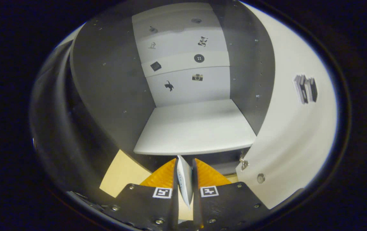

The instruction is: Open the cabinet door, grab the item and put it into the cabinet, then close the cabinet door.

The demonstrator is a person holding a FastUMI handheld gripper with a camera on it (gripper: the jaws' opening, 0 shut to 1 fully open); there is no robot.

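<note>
A thin, flat white item (184,179) with a pointed upper tip and a faint line of small blue marks along one face is seen edge-on, standing upright. It is clamped by the gripper (184,171), whose two fingers are drawn nearly together, with only the item's thickness between them and both pressing on its sides. The item's tip is seen just past the fingertips, in front of the cabinet's lower front edge.

Just beyond the fingers, an open cabinet (112,96) with dark grey side walls is faced. Inside it, a pale grey shelf board (196,128) is seen level and bare, its front edge just ahead of the item's tip. The cabinet's back is formed by a white panel (183,64) carrying small dark pictures. To the right of the cabinet, a white cabinet door (292,128) is swung wide open; a small picture of books is borne on its face and a metal hinge is seen at its lower inner corner. Below the cabinet, left of the fingers, a light tan worktop (122,175) is visible.
</note>
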